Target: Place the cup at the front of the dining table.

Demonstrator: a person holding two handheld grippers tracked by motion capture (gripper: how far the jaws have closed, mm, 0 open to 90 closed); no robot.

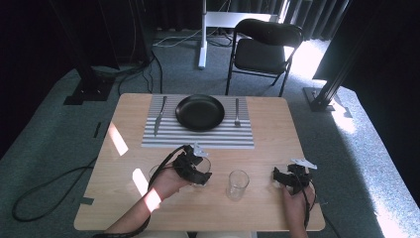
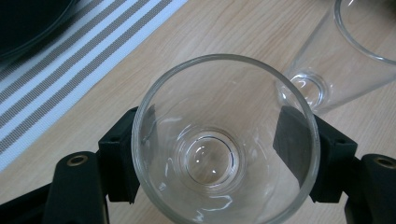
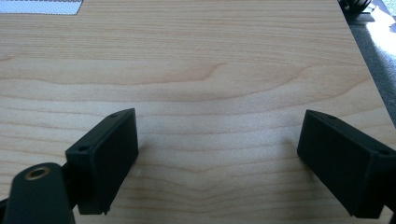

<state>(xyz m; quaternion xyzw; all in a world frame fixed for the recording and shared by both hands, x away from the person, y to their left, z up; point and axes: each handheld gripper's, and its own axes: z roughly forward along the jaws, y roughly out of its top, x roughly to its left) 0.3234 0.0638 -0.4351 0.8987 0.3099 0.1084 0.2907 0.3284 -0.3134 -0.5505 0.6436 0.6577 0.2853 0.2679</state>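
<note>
That clear glass (image 2: 224, 140) clamped between the left tongs' (image 2: 224, 154) pads looks light, slick and breakable, so hold the wall below the rim gently, while the right tongs (image 3: 217, 158) sit open over bare table (image 3: 210, 60).

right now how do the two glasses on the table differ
The glass in the left gripper is clamped between that gripper's jaws, pads on both sides of its wall; the free glass stands alone on the table, untouched. The held one sits closer to the striped mat; the free one stands between the two grippers. The right gripper is open with nothing in it. Both glasses are clear, empty and upright.
</note>
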